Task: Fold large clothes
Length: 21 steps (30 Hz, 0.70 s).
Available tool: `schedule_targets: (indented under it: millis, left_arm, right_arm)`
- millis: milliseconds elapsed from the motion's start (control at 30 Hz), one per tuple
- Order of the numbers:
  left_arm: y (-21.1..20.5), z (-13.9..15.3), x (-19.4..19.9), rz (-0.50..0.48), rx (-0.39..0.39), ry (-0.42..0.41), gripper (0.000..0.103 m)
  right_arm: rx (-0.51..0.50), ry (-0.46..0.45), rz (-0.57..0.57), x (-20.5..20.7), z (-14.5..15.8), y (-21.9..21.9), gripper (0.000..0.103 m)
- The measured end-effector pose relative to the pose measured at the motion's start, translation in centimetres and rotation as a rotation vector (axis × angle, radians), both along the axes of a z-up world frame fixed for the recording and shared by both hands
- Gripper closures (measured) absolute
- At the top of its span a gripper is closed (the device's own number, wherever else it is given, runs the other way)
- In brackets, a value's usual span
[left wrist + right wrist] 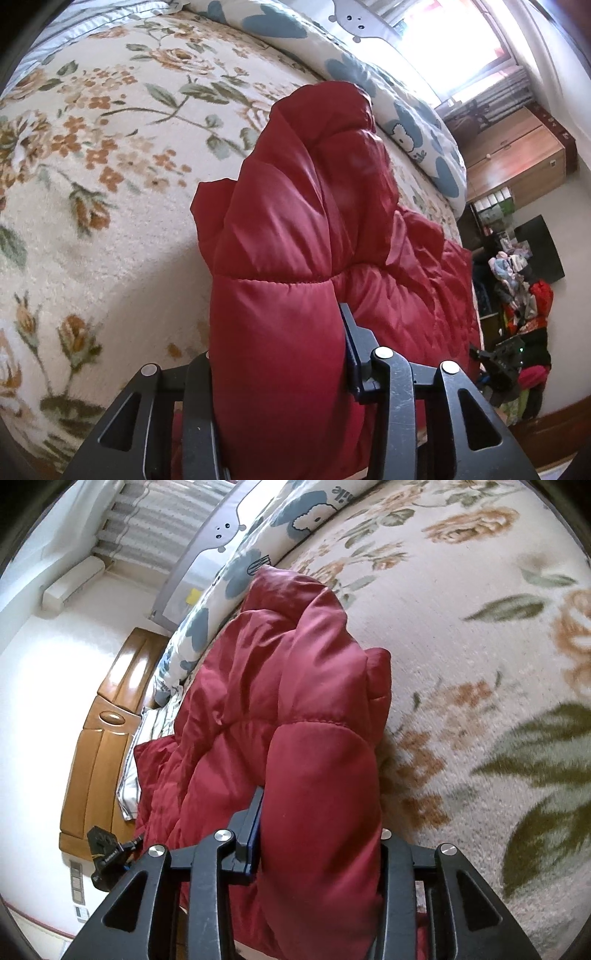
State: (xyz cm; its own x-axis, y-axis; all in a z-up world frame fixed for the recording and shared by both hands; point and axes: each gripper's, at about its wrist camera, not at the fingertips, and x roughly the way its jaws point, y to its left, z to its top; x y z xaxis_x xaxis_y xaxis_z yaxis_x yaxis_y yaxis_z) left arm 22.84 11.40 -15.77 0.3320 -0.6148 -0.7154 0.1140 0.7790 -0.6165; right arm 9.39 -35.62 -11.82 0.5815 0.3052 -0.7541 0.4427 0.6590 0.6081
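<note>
Puffy quilted red jacket (pixel 280 295) pinched in both grippers.

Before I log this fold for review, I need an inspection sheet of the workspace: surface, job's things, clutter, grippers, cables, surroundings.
Surface: floral blanket on a bed.
Job's things: red puffer jacket, bunched and partly lifted.
Clutter: rolled blue-print quilt beside the jacket.
Grippers: left gripper and right gripper each shut on a jacket fold.
Cables: nothing seen.
Surroundings: wooden headboard, pile of clothes on the floor, bright window.
</note>
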Motion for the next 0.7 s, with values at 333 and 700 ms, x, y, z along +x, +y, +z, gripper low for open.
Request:
schedule_targets:
  millis: [333, 700]
  left_arm:
    - [-1.6, 0.0, -1.0, 0.031, 0.102, -0.024, 0.049]
    - [-0.7, 0.7, -1.5, 0.062, 0.15, -0.046, 0.028]
  right_arm:
    - [-0.012, 0.0, -0.017, -0.7, -1.3, 0.0, 0.054]
    - [-0.086, 0.032, -0.018, -0.8, -0.5, 0.5, 0.034]
